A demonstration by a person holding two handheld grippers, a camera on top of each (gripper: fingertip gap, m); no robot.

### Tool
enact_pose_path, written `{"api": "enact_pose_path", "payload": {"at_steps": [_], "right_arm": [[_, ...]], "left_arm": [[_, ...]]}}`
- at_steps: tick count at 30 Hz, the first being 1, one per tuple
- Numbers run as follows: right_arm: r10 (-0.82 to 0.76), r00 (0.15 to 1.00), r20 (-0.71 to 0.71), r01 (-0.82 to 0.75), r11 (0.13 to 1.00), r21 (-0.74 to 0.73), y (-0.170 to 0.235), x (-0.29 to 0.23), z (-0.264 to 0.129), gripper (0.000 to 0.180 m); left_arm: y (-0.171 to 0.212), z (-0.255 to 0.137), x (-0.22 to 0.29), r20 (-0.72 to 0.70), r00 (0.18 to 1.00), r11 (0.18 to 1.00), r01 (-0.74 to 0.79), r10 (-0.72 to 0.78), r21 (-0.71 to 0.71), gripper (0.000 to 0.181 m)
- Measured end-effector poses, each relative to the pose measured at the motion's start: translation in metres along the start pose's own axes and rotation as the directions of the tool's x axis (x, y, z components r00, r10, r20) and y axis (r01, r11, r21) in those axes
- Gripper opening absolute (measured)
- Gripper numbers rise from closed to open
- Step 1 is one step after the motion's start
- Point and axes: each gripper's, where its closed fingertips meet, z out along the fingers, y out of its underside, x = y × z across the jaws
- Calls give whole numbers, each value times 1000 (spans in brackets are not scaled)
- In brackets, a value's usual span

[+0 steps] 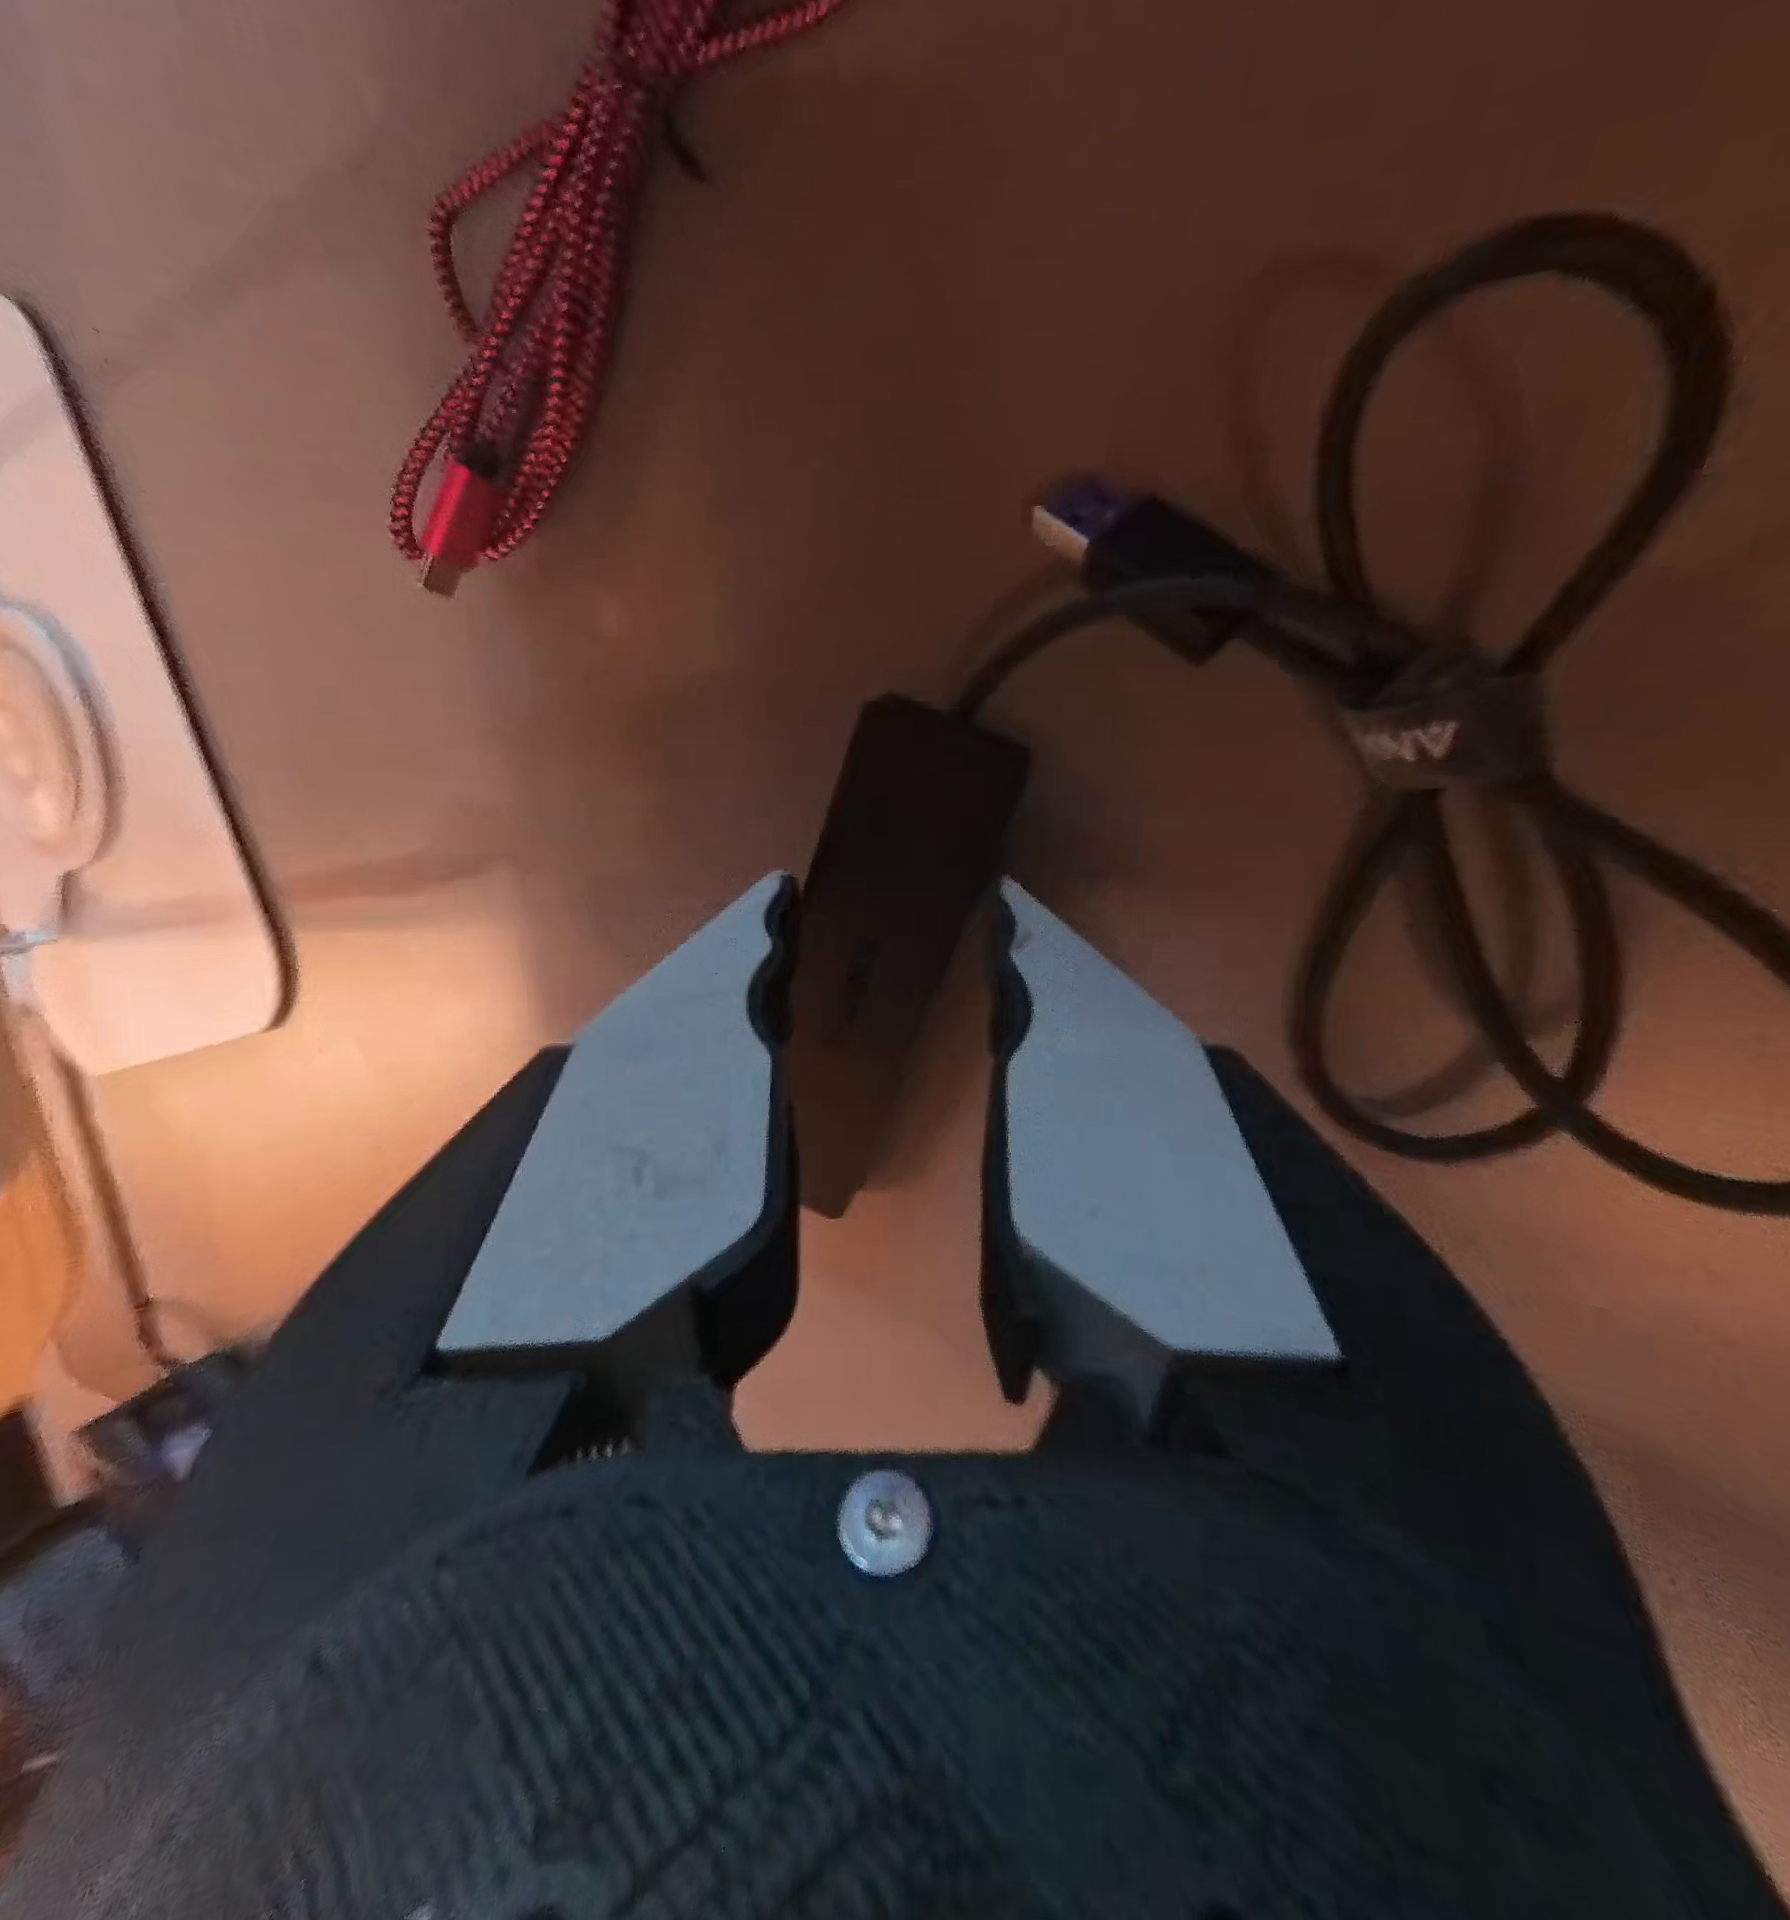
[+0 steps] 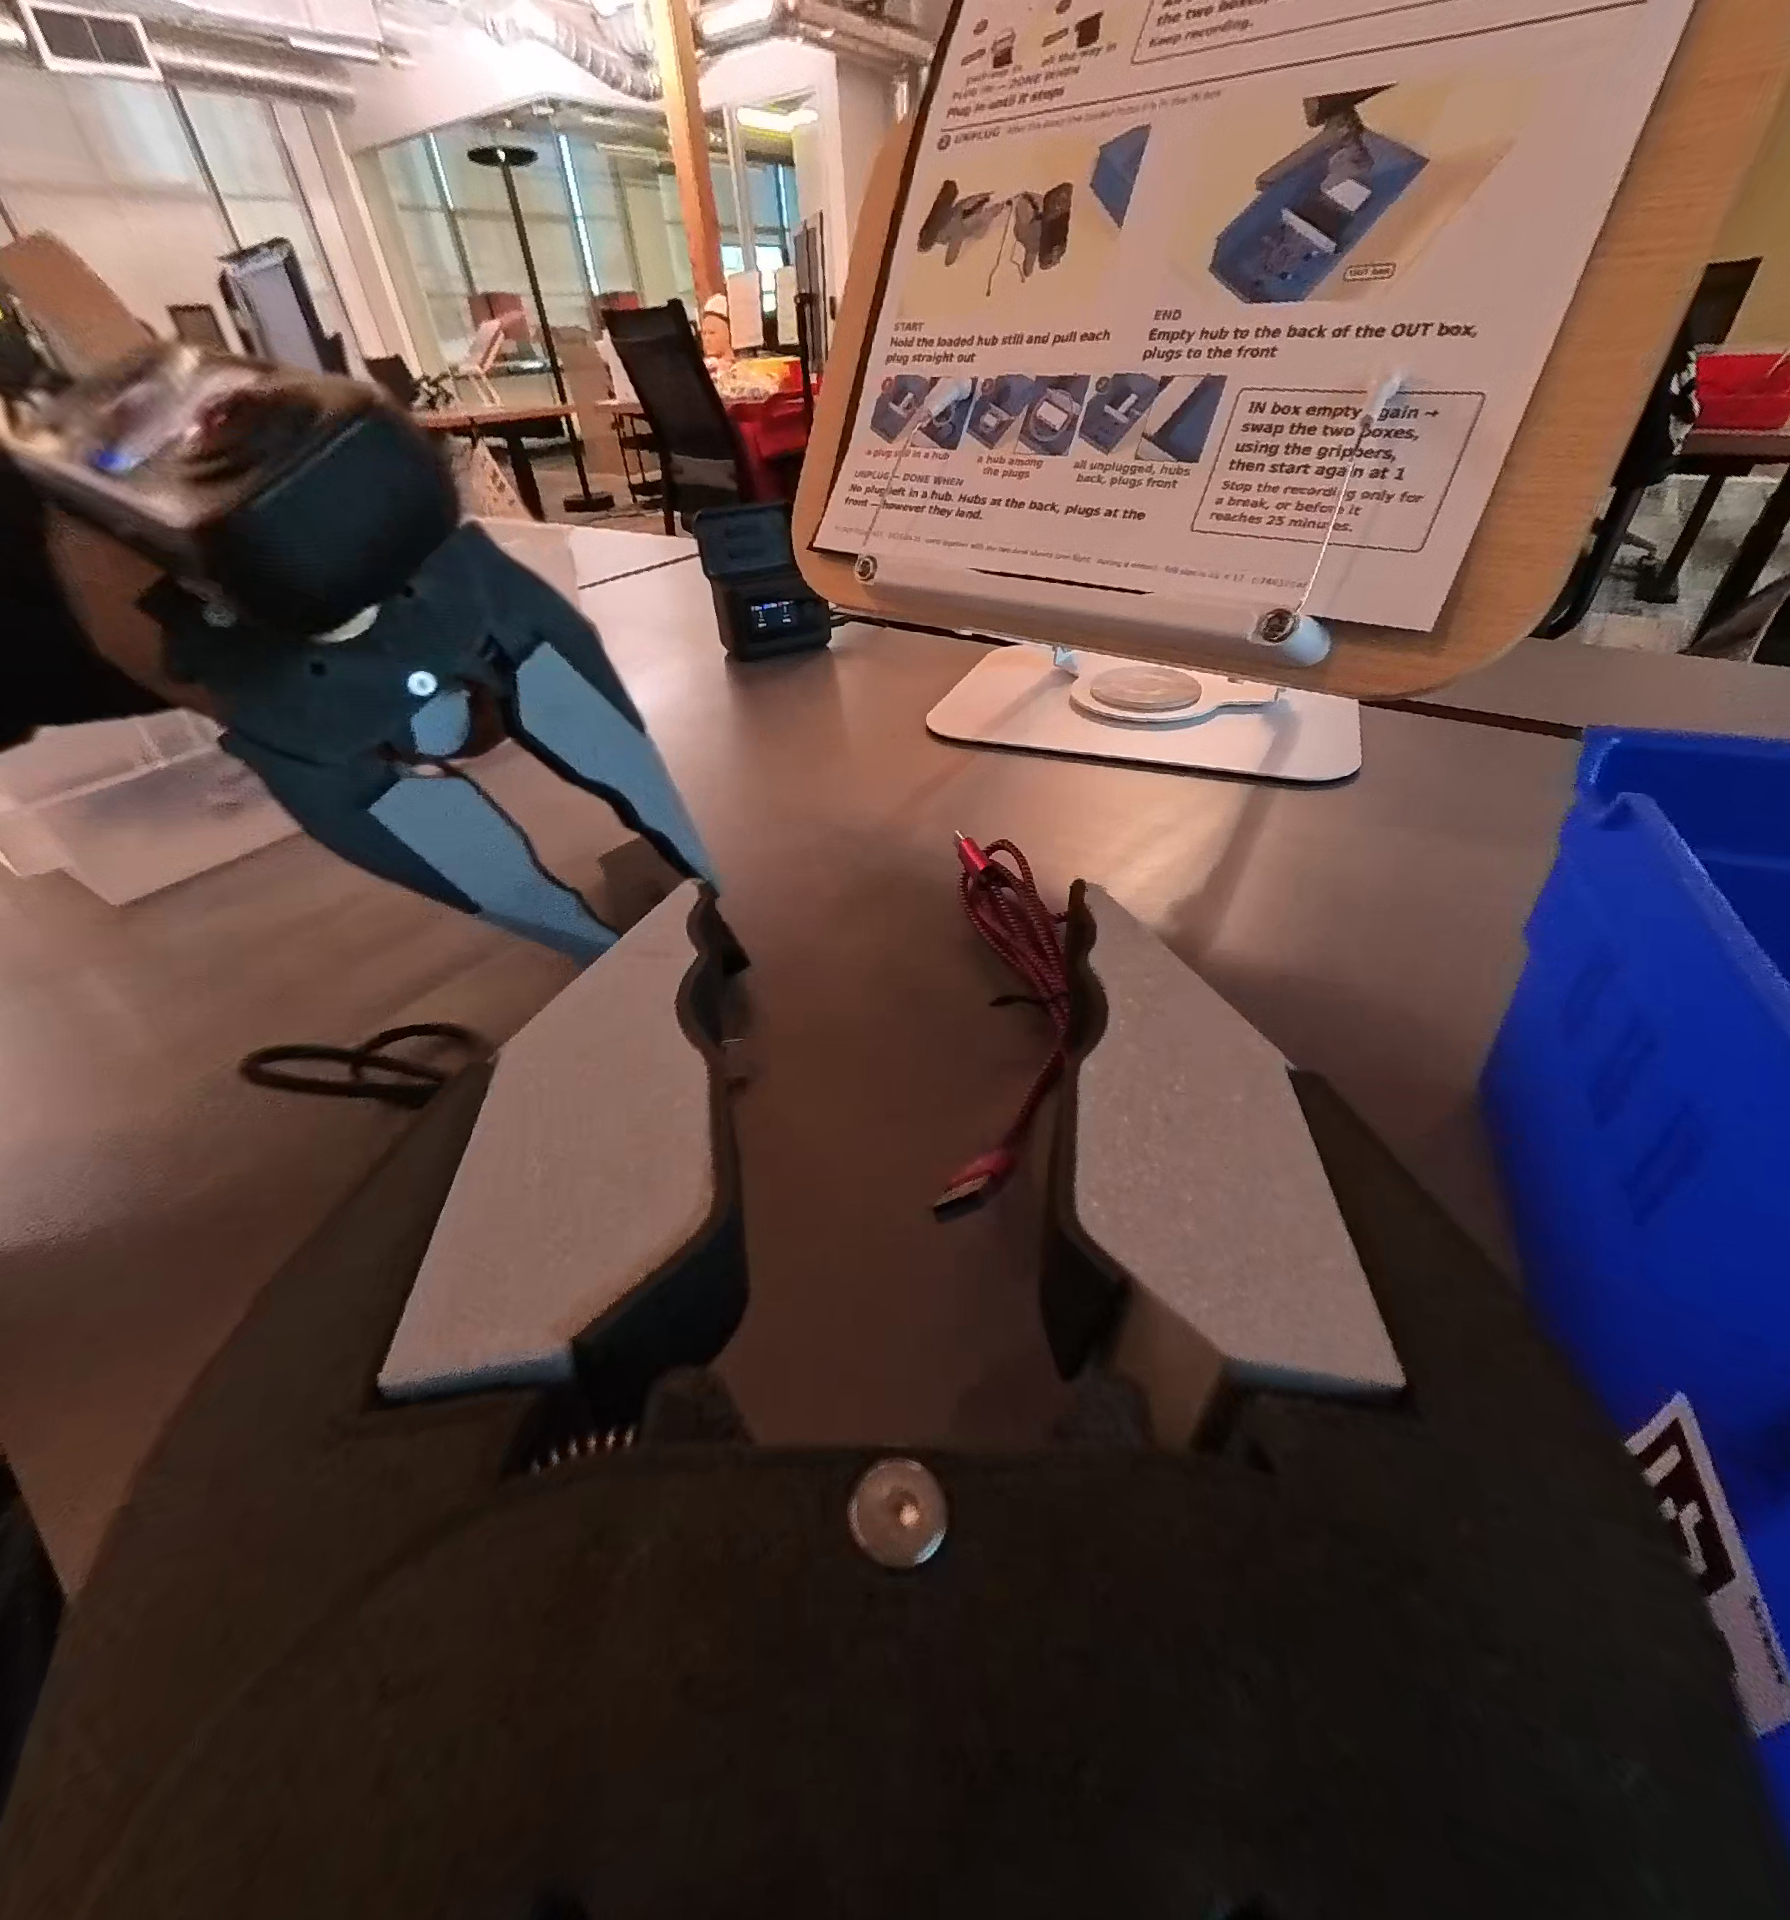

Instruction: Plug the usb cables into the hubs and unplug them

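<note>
Left hand-held gripper [image 1: 896,914] is closed narrowly around a slim black USB hub [image 1: 896,935], its grey fingers [image 1: 662,1122] pressing the hub's two long sides. Whether the hub is lifted or resting on the brown surface [image 1: 974,312] cannot be told. From the hub's far end, its own black cable [image 1: 1525,727] runs to a coiled bundle held by a dark strap, lying on the surface just to the right, with a purple-tipped USB plug [image 1: 1088,525] poking out of it. No cable is plugged into the hub on the sides that show.

Right hand-held gripper [image 2: 896,914] is wide open and holds nothing. It hangs over the surface, and a red braided USB cable [image 2: 1016,956] lies between and just beyond its fingers, with a red plug [image 2: 974,1179] at the near end.

A blue bin [image 2: 1680,1039] stands to the right. Farther back, a wooden stand with a printed instruction sheet [image 2: 1234,312] sits on a white base, with a small black device [image 2: 761,592] beside it.

Judging from this, the plugging-in step is just starting: the hub is secured and the cable is not yet picked up. The next move likely calls for the right gripper to close on the red plug, then line it up squarely with a hub port.
</note>
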Motion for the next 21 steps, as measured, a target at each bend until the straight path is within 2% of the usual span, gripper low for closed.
{"api": "enact_pose_path", "payload": {"at_steps": [3, 7, 11, 14, 19, 21], "right_arm": [[-22, 1000, 8, 22, 1000, -6, 1, -4, 0, 64], [-54, 991, 118, 57, 998, -19, 3, -25, 3, 65], [-119, 967, 224, 130, 991, -33, 8, -49, 4, 70], [-173, 945, 277, 186, 982, -21, 10, -64, 2, 72], [-261, 906, 332, 290, 956, -42, 20, -81, 3, 69], [-280, 894, 349, 318, 946, -56, 24, -86, 3, 69]], "left_arm": [[-3, 3, 7, -171, 945, 960, 275, -278, -45, 33], [-22, -16, 15, -305, 861, 889, 450, -408, 81, 32], [-36, -38, 24, -465, 759, 807, 573, -456, 143, 32], [-38, -47, 44, -626, 644, 785, 614, -440, 80, 32], [-39, -44, 48, -667, 611, 774, 628, -427, 80, 32], [-40, -45, 49, -662, 624, 781, 617, -414, 93, 32]]}}
